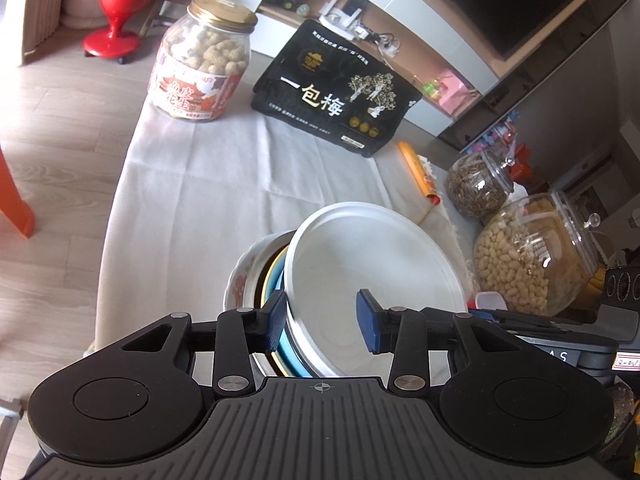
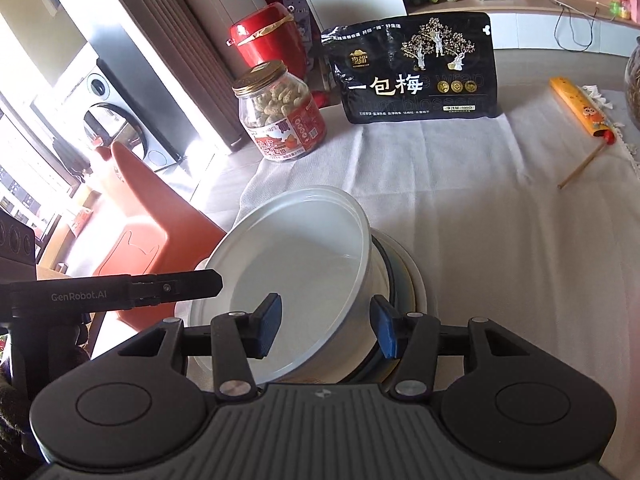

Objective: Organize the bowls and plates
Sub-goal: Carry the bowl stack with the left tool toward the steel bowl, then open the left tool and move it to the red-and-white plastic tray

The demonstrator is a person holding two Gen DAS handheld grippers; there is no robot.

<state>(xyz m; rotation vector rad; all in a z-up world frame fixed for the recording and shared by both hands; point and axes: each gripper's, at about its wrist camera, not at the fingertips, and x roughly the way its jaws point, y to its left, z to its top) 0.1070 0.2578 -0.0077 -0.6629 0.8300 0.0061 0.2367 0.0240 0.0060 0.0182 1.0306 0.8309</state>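
A white plastic bowl sits tilted on top of a stack of bowls and plates at the near edge of the white tablecloth. The left gripper straddles the bowl's rim, one blue pad outside the wall and the other inside, though I cannot tell whether they press it. The right gripper straddles the opposite rim likewise, its pads apparently clear of the wall.

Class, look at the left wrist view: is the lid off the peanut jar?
No, the peanut jar stands upright with its gold lid on top.
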